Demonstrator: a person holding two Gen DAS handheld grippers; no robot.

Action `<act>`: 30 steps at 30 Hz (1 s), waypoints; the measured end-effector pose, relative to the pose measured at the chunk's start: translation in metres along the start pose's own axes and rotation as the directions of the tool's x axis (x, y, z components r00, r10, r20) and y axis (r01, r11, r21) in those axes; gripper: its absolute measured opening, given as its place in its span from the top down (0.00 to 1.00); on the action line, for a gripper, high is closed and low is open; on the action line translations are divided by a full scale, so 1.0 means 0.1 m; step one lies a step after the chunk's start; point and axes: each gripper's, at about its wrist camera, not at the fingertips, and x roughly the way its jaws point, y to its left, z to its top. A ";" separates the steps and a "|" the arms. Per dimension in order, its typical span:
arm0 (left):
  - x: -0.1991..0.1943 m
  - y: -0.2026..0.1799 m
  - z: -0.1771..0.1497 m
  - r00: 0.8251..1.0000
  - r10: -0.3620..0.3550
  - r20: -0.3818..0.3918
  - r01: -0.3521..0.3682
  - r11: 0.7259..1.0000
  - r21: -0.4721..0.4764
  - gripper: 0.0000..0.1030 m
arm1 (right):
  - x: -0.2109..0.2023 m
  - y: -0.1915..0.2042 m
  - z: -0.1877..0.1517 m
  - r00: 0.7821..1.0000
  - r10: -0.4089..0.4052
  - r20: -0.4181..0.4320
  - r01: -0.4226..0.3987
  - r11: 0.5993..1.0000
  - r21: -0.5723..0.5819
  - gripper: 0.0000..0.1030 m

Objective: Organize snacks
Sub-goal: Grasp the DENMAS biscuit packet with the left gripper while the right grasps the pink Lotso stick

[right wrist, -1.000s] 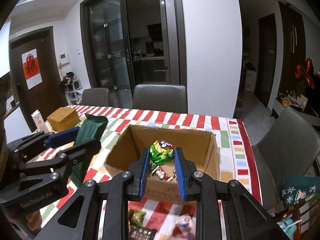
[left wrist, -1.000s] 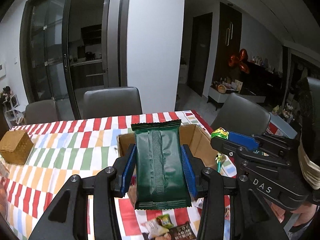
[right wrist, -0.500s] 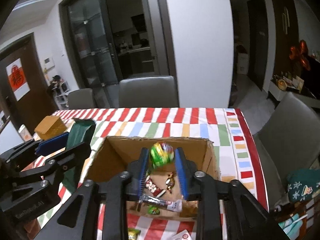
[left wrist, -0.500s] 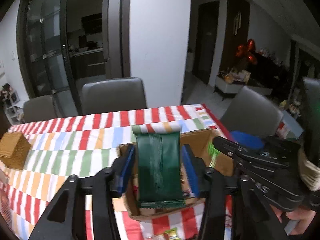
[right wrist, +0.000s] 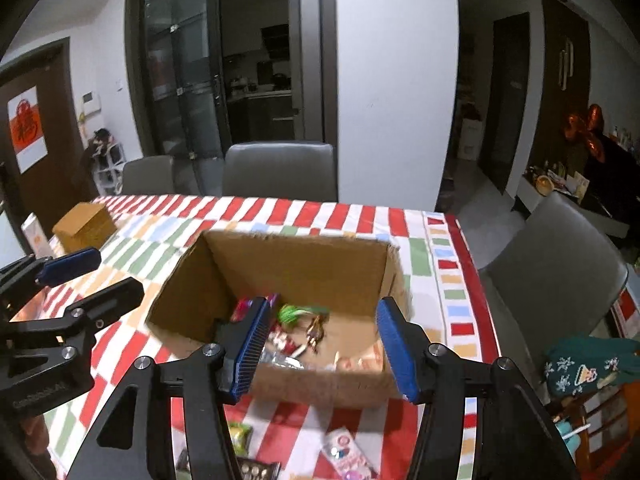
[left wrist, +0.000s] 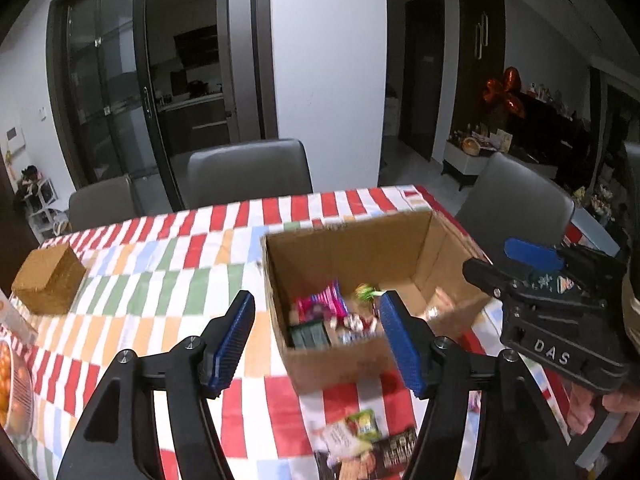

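Observation:
An open cardboard box (left wrist: pixel 348 252) (right wrist: pixel 296 268) stands on the striped tablecloth. A dark green packet (left wrist: pixel 310 334) lies inside it among other snacks, and so does a small green-and-yellow candy (left wrist: pixel 366 292) (right wrist: pixel 294 314). My left gripper (left wrist: pixel 317 298) hovers over the box's near left corner. Its jaws are opening and nothing is held between the blue pads. My right gripper (right wrist: pixel 323 304) hangs over the box's near wall, jaws opening too, and grips nothing. Each gripper also shows from the side in the other view: the right gripper (left wrist: pixel 520 264), the left gripper (right wrist: pixel 92 276).
Several loose snack packs (left wrist: pixel 356 432) (right wrist: pixel 344 452) lie on the cloth in front of the box. A woven brown box (left wrist: pixel 48 280) (right wrist: pixel 84 226) sits far left, beside a bowl of oranges (left wrist: pixel 12 392). Grey chairs (left wrist: pixel 248 172) (right wrist: pixel 560 264) stand at the far and right edges.
The left jaws let go of the green packet and the right jaws let go of the candy; both now lie in the box. Both grippers widened and dipped toward the box.

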 end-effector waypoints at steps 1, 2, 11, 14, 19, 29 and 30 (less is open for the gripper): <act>-0.03 0.00 -0.06 1.000 0.000 -0.002 0.000 1.000 0.000 0.38 | -0.03 0.02 -0.06 1.000 0.004 -0.003 -0.004 1.000 -0.004 0.45; -0.05 -0.01 -0.12 1.000 -0.001 -0.007 0.001 1.000 0.001 0.38 | -0.04 0.02 -0.08 1.000 0.006 -0.005 -0.006 1.000 -0.005 0.45; 0.02 -0.03 -0.61 0.995 -0.006 -0.103 0.004 1.000 -0.028 0.38 | -0.04 0.12 -0.54 0.997 0.018 -0.076 -0.022 0.999 -0.046 0.45; 0.11 -0.02 -0.75 0.989 0.001 -0.147 -0.008 0.999 -0.049 0.38 | 0.05 0.08 -0.64 0.992 0.003 -0.127 -0.009 0.999 -0.046 0.45; 0.30 -0.04 -0.90 0.977 0.010 -0.213 -0.023 0.998 -0.055 0.38 | 0.22 -0.02 -0.81 0.974 -0.030 -0.225 0.021 0.999 -0.041 0.45; 0.72 -0.07 -1.15 0.942 0.014 -0.336 -0.049 0.994 -0.096 0.39 | 0.58 -0.18 -1.22 0.904 -0.087 -0.419 0.064 0.996 -0.069 0.45; 0.75 -0.08 -1.17 0.939 0.016 -0.343 -0.051 0.994 -0.093 0.39 | 0.60 -0.20 -1.27 0.895 -0.093 -0.435 0.068 0.995 -0.074 0.45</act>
